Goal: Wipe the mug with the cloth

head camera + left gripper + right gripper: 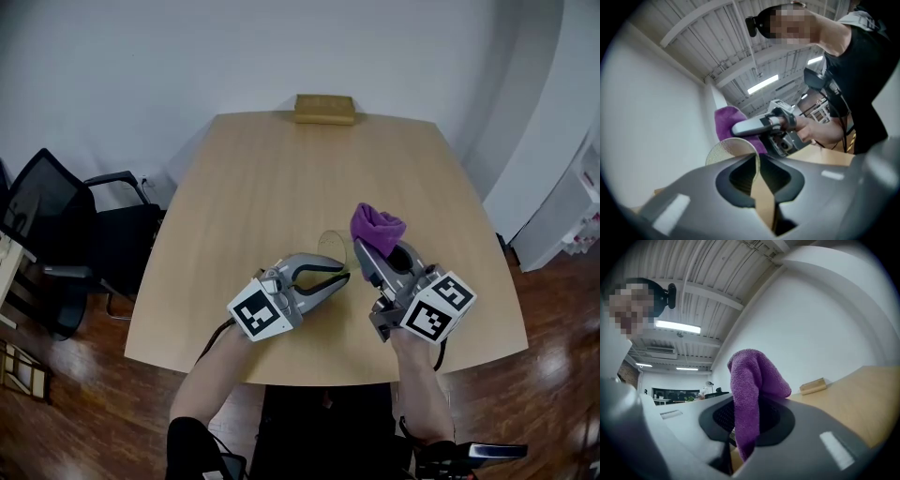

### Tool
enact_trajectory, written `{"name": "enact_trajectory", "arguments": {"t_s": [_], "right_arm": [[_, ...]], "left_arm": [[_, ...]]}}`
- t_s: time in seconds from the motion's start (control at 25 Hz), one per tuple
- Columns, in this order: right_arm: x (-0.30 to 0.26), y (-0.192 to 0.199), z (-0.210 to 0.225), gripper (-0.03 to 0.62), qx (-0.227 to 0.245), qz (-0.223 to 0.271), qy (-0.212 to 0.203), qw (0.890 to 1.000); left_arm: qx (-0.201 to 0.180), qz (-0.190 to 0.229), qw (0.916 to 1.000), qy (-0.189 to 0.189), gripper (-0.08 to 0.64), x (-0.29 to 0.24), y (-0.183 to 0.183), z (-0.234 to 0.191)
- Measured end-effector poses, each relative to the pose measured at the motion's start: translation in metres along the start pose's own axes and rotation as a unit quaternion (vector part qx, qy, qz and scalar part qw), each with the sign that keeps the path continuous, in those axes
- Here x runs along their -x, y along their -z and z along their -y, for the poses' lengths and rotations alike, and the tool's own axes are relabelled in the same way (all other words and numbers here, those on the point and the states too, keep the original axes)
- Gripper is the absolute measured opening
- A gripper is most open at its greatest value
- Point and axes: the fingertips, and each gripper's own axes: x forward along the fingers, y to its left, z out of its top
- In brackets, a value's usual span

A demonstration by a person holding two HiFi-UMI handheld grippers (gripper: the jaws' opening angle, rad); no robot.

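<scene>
Here, pale mug (330, 247), bunched purple cloth (377, 227)

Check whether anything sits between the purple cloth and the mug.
Nothing visible does. The right hand-held gripper grips the purple cloth right beside the mug, which the left hand-held gripper pinches by its wall. Whether cloth and mug touch, I cannot tell.

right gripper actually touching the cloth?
Touching. The right gripper view shows the cloth pinched between the right gripper's jaws, with its folded end standing up out of them.
</scene>
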Motion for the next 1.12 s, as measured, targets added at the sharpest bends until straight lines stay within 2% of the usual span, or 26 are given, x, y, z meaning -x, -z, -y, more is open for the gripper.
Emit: {"name": "enact_trajectory", "arguments": {"t_s": [0.16,0.24,0.28,0.4,0.48,0.6,0.72,0.8,0.96,1.12], "right_arm": [[-0.008,0.002,-0.036,0.058,0.008,-0.006,-0.057,0.998],[-0.002,-0.008,-0.041,0.06,-0.015,0.01,-0.084,0.996],[0.004,-0.017,-0.035,0.058,-0.027,0.024,-0.085,0.996],[0.031,-0.048,0.011,0.058,-0.027,0.061,-0.02,0.998],[0.046,-0.058,0.037,0.058,-0.02,0.068,0.022,0.997],[0.046,-0.045,0.05,0.058,-0.027,0.038,0.036,0.998],[0.032,-0.016,0.043,0.058,-0.051,-0.003,0.013,0.999],[0.02,-0.003,0.027,0.058,-0.055,-0.013,0.002,0.998],[0.002,0.004,-0.013,0.058,-0.025,-0.023,-0.027,0.999],[0.01,-0.005,-0.036,0.06,-0.008,-0.025,-0.086,0.996]], "left_arm": [[-0.018,-0.008,0.9998,0.007,0.063,-0.006,0.003,0.002],[-0.024,0.002,0.9997,0.008,0.047,-0.004,0.0,0.003],[-0.029,0.007,0.9995,0.01,0.046,-0.001,-0.003,0.003],[-0.045,0.015,0.9987,0.02,0.046,0.001,-0.01,0.007],[-0.06,0.013,0.9979,0.023,0.046,0.001,-0.012,0.01],[-0.086,0.009,0.9959,0.027,0.046,-0.002,-0.011,0.019],[-0.119,-0.009,0.992,0.041,0.046,-0.009,-0.003,0.031],[-0.133,-0.024,0.9896,0.048,0.046,-0.004,0.005,0.035],[-0.142,-0.047,0.9872,0.056,0.048,0.004,0.018,0.033],[-0.145,-0.051,0.9866,0.056,0.052,-0.009,0.019,0.036]]}}
